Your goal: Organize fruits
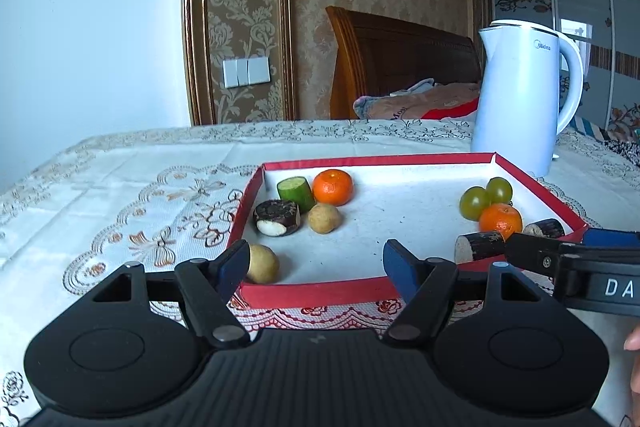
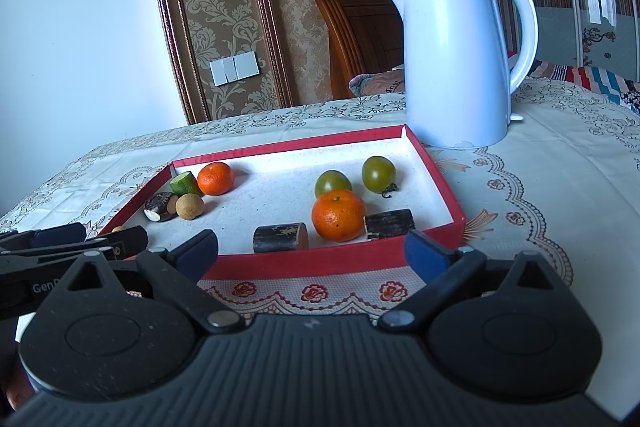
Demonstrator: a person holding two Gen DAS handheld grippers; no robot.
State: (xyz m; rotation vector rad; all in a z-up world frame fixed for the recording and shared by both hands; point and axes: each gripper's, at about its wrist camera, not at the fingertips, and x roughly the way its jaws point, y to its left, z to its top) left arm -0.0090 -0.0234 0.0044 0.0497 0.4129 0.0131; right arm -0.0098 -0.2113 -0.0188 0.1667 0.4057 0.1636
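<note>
A red-walled tray (image 1: 316, 293) (image 2: 320, 263) with a white floor holds the produce. At its left are a cucumber piece (image 1: 296, 191), a tangerine (image 1: 333, 187), a dark sugarcane piece (image 1: 277, 217) and two small potatoes (image 1: 324, 218) (image 1: 262, 263). At its right are two green tomatoes (image 2: 333, 183) (image 2: 378, 173), a tangerine (image 2: 338, 215) and two dark sugarcane pieces (image 2: 281, 237) (image 2: 389, 223). My left gripper (image 1: 316, 263) is open and empty at the tray's near left wall. My right gripper (image 2: 312, 253) is open and empty at the near right wall.
A white electric kettle (image 2: 456, 59) stands on the lace tablecloth (image 1: 120, 195) just behind the tray's far right corner. A wooden headboard and bedding lie beyond the table. Each gripper shows at the edge of the other's view.
</note>
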